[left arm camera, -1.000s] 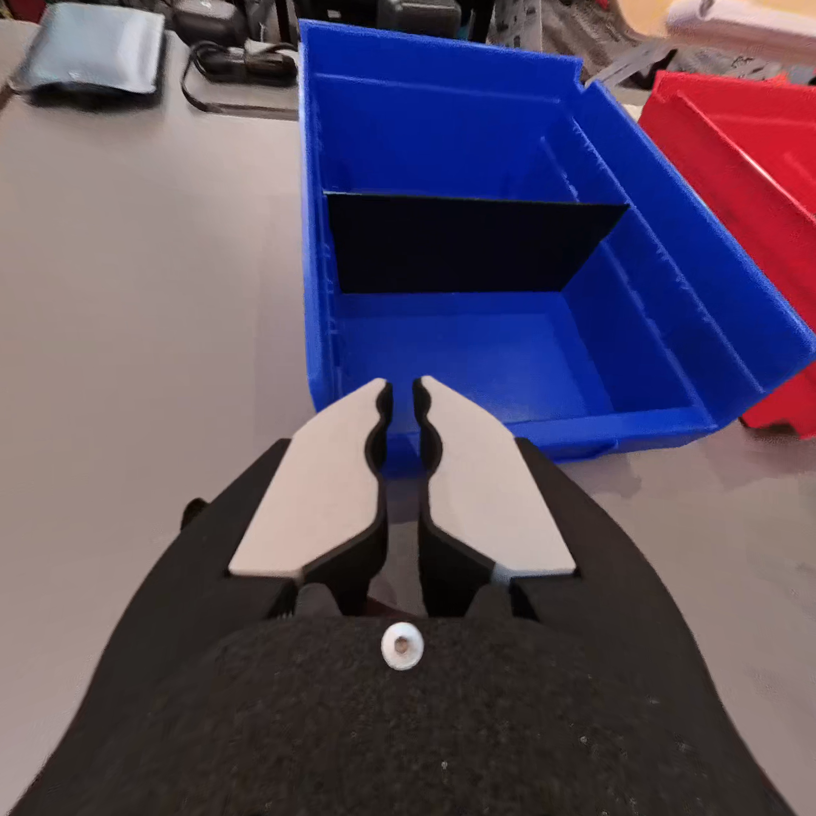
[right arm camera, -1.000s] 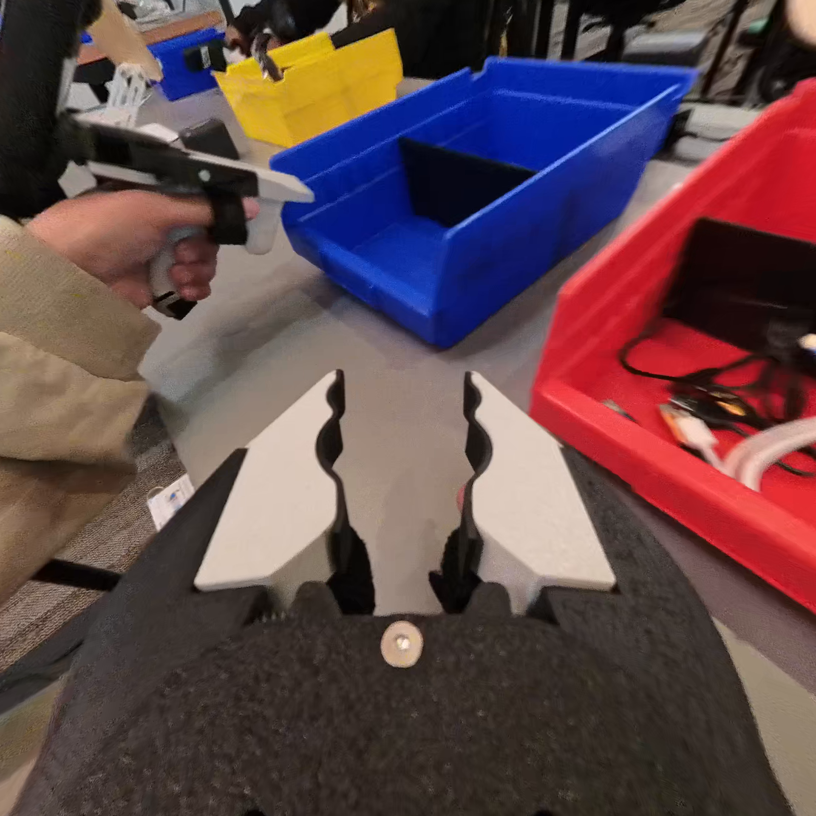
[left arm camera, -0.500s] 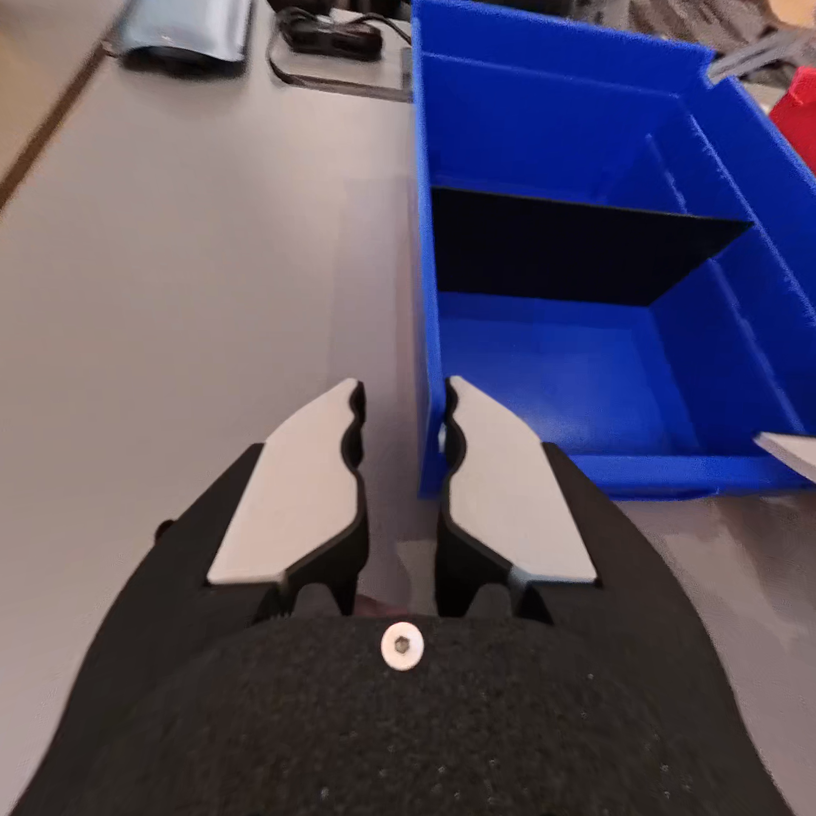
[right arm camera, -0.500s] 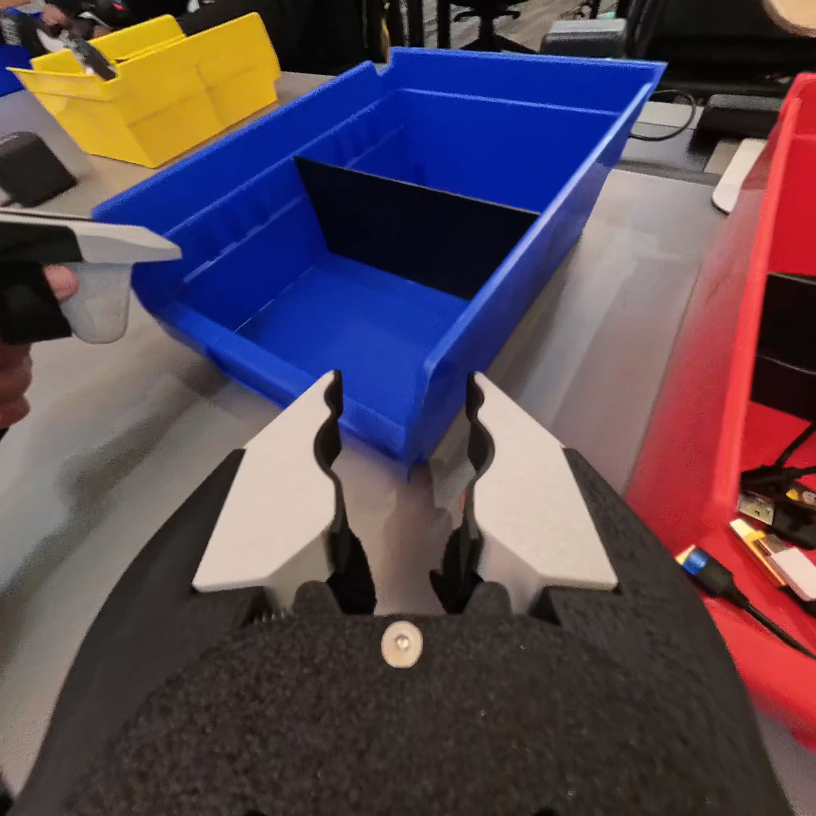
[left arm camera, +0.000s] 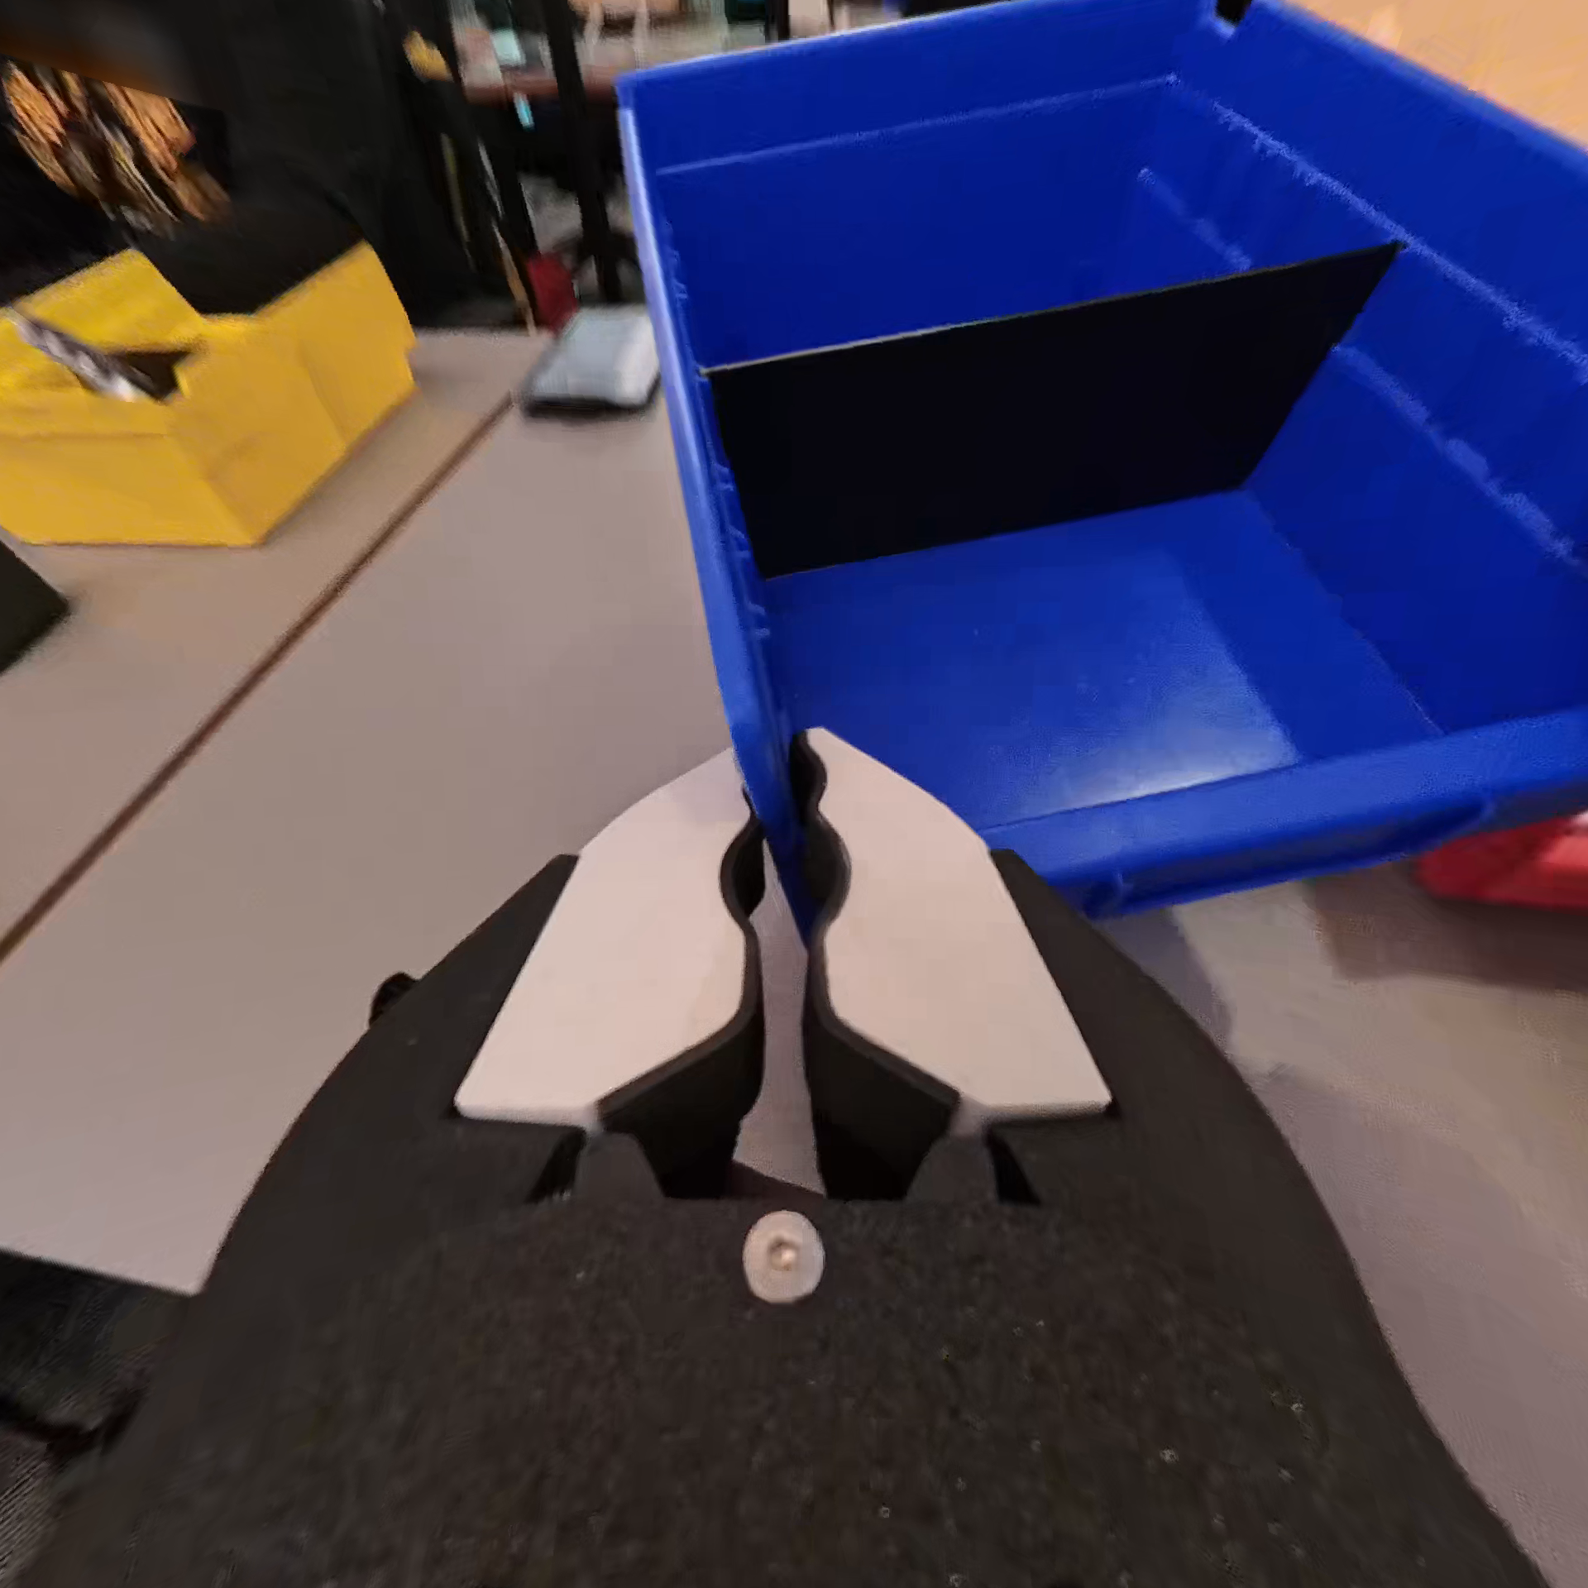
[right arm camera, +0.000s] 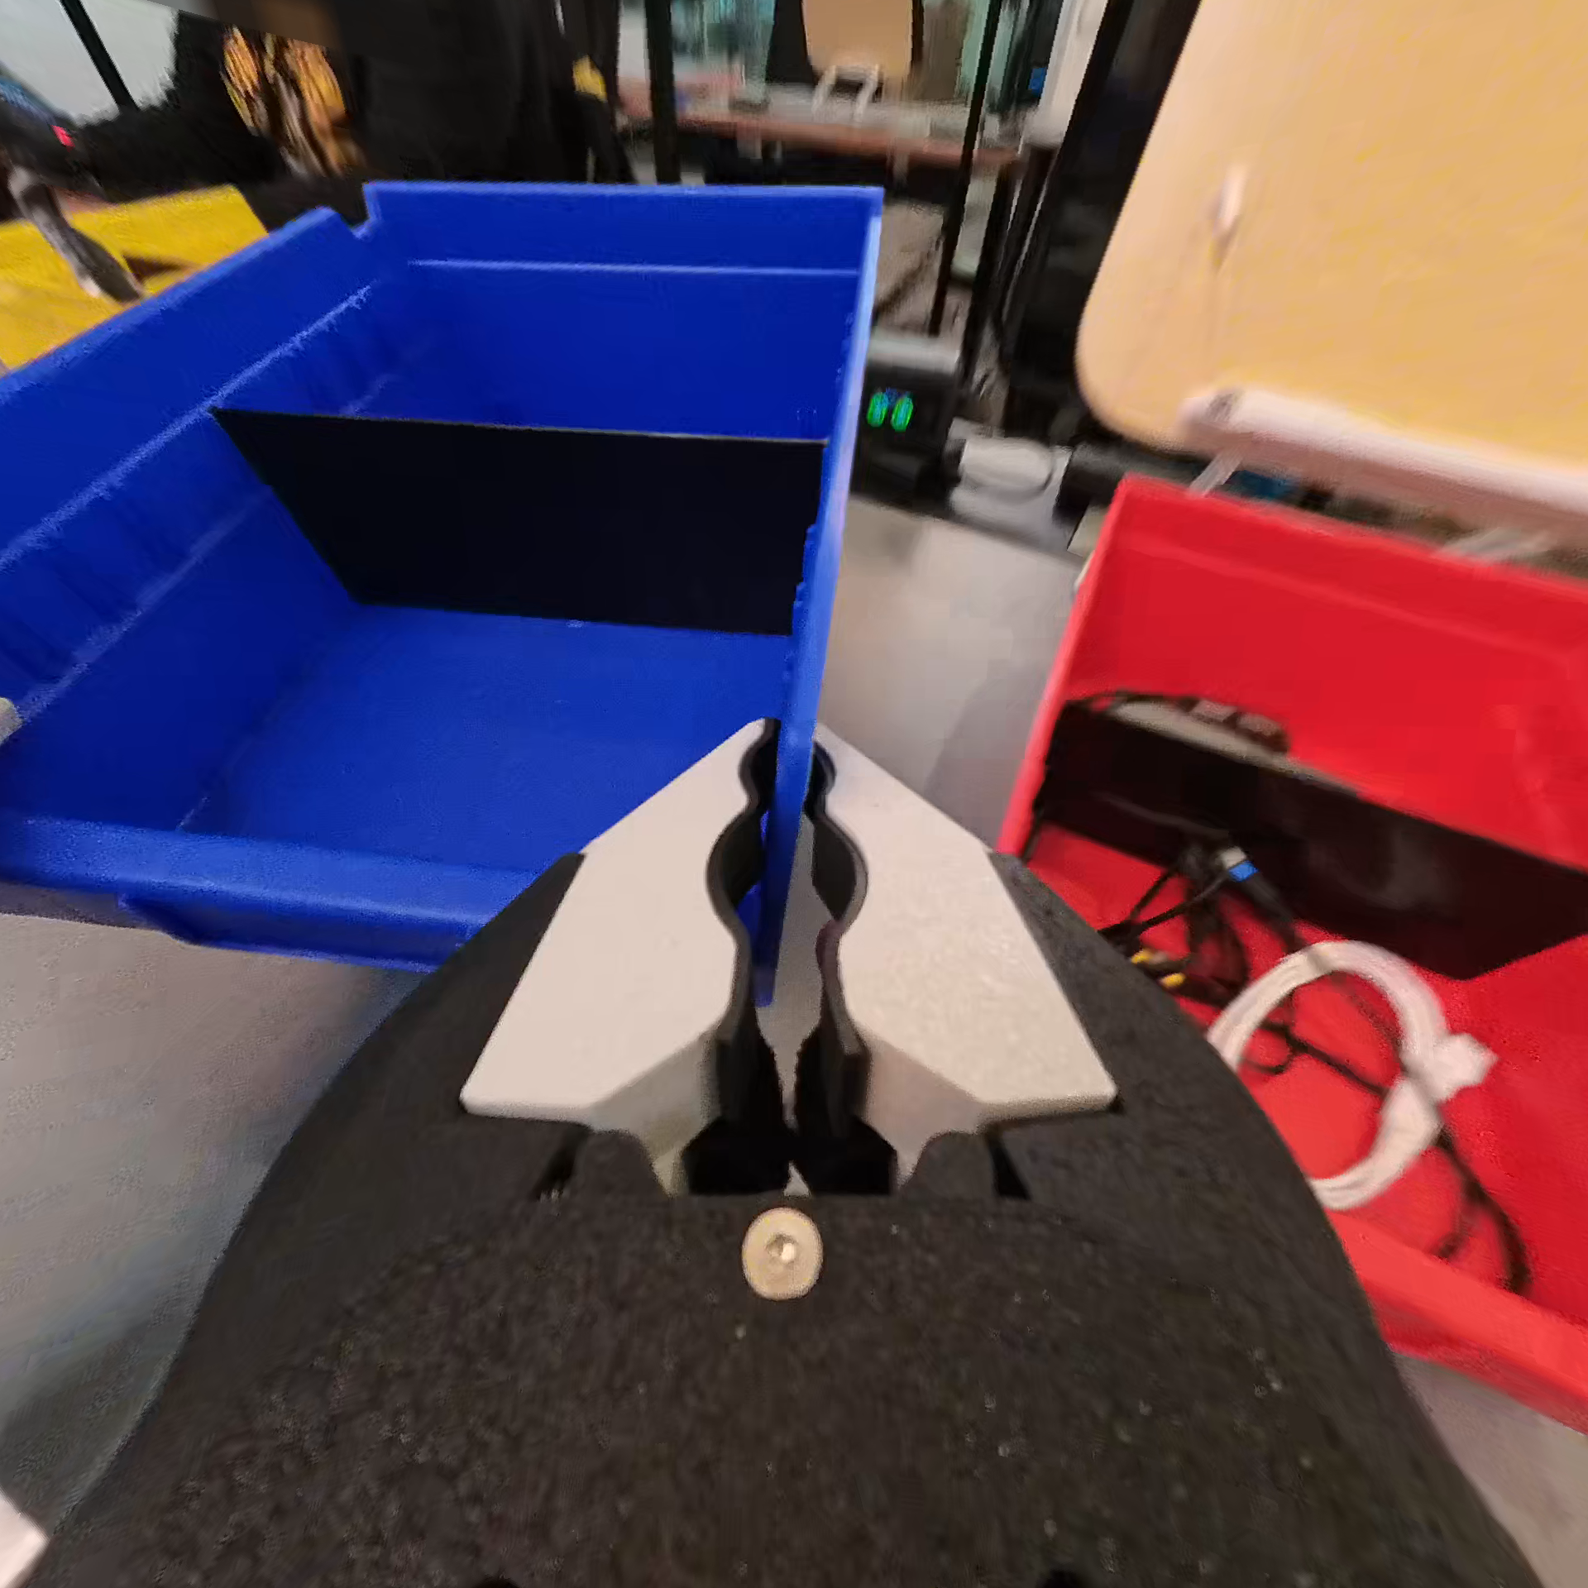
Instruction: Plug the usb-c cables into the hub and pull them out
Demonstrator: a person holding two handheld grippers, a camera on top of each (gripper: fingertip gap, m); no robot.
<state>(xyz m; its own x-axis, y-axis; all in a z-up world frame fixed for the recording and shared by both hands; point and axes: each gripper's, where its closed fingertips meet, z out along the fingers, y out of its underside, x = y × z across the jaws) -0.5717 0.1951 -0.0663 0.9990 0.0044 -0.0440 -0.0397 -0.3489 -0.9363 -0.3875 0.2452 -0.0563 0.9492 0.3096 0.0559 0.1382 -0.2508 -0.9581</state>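
Observation:
An empty blue bin (left arm camera: 945, 232) with a black divider (left arm camera: 1031, 412) stands on the grey table. My left gripper (left arm camera: 773, 756) is shut on the bin's left wall near its front corner. My right gripper (right arm camera: 795, 739) is shut on the right wall of the same blue bin (right arm camera: 601, 344) near the front. In the right wrist view a red bin (right arm camera: 1289, 601) to the right holds tangled black cables (right arm camera: 1203, 928) and a coiled white cable (right arm camera: 1375, 1074). I cannot make out a hub.
A yellow bin (left arm camera: 215, 430) stands on the table to the far left. A corner of the red bin (left arm camera: 1504, 868) shows right of the blue bin. A black divider (right arm camera: 1332, 825) crosses the red bin. Dark equipment (right arm camera: 902, 412) sits behind the table. Across from one pair of fingers to the other is roughly 20 cm.
Both grippers moved forward onto the blue bin's side walls and closed on them. The views have swung and the bin looks tilted.

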